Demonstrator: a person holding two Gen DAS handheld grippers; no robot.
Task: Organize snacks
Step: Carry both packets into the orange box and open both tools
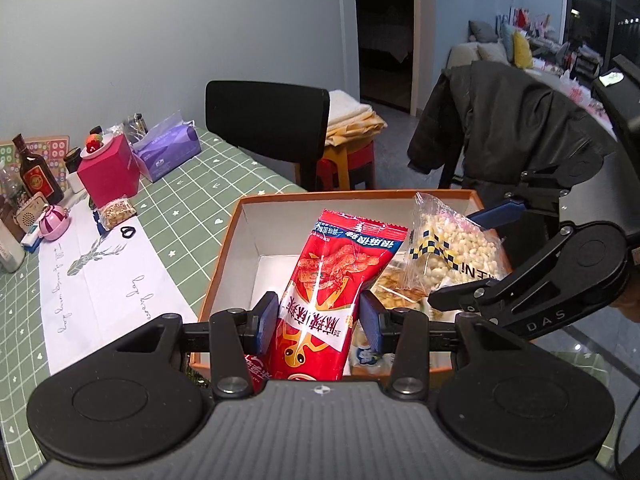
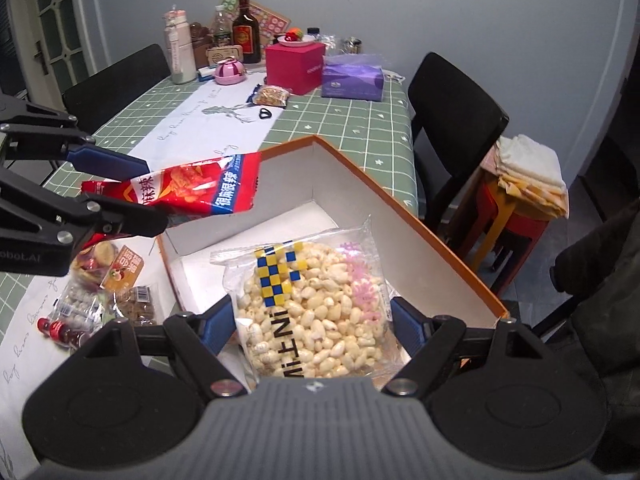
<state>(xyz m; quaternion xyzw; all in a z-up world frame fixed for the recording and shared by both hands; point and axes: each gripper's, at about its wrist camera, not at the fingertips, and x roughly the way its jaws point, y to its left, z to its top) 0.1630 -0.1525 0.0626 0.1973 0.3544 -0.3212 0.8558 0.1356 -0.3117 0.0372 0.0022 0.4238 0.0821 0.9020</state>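
two grippers are at work over the orange box (image 2: 420, 216): my left gripper (image 1: 319, 322) pinches the red snack packet (image 1: 324, 300) by its lower part, holding it above the box's near left side. my right gripper (image 2: 314, 326) clamps the clear bag of puffed corn (image 2: 308, 312) on both sides, inside the box. more snack packs (image 2: 116, 280) lie left of the box on the green checked tablecloth (image 2: 360, 120).

Green-checked table (image 2: 360, 120) carries orange box (image 2: 400, 200), loose snack packets (image 2: 120, 288), bottles (image 2: 245, 28).
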